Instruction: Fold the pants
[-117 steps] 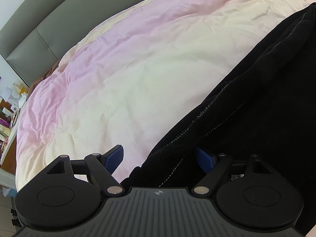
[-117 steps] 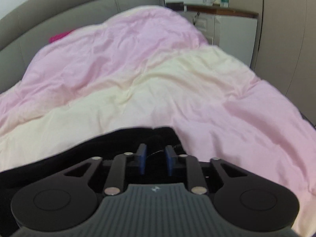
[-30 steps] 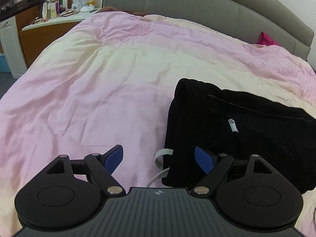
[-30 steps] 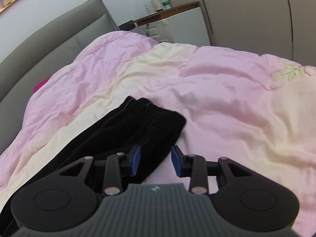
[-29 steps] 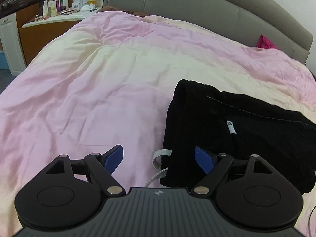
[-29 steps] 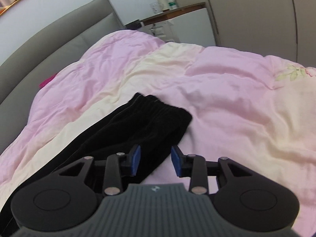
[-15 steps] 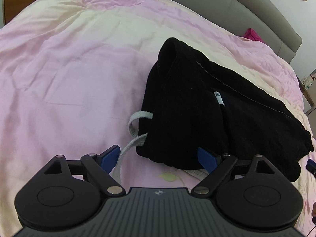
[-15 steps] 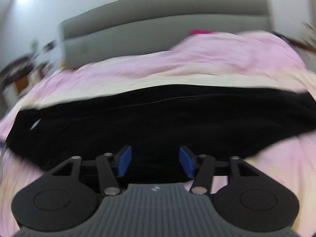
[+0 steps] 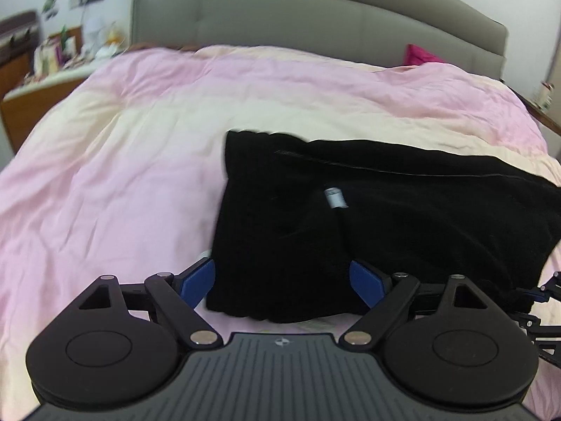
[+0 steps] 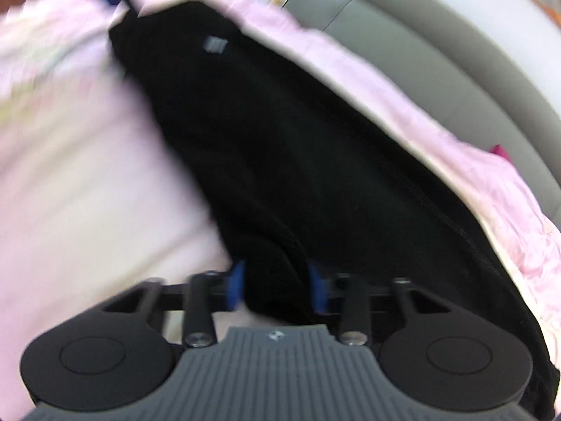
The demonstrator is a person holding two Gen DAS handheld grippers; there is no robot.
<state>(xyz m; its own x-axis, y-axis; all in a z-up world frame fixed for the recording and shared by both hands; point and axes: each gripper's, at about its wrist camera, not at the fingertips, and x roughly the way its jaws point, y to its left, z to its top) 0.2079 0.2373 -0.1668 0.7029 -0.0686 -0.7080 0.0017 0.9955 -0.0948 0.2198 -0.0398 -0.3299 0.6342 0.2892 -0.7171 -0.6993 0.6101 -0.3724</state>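
1. I see the black pants (image 9: 385, 217) lying folded on the bed, on the pink and cream duvet (image 9: 122, 175). They make a wide band that runs from the middle of the left wrist view to its right edge.
2. My left gripper (image 9: 282, 280) has its fingers (image 9: 196, 282) spread wide. The near left corner of the pants lies in the space between them, and the blue pads do not press on the cloth.
3. A small white label (image 9: 335, 198) shows on top of the pants, near the middle of the fold.
4. My right gripper (image 10: 277, 286) has its fingers (image 10: 236, 284) narrow, and they have just been closing. A thick fold at the end of the pants (image 10: 298, 161) sits between the two blue pads. The picture is blurred, but the pads seem to be against the cloth on both sides.
5. In the left wrist view, a part of the right gripper (image 9: 545, 301) is visible at the right edge, beside the far right end of the pants.
6. Behind the bed stands a grey padded headboard (image 9: 315, 17). A magenta cushion (image 9: 420, 57) lies at its foot.
7. On the left, a cluttered side cabinet (image 9: 42, 80) stands beside the bed.
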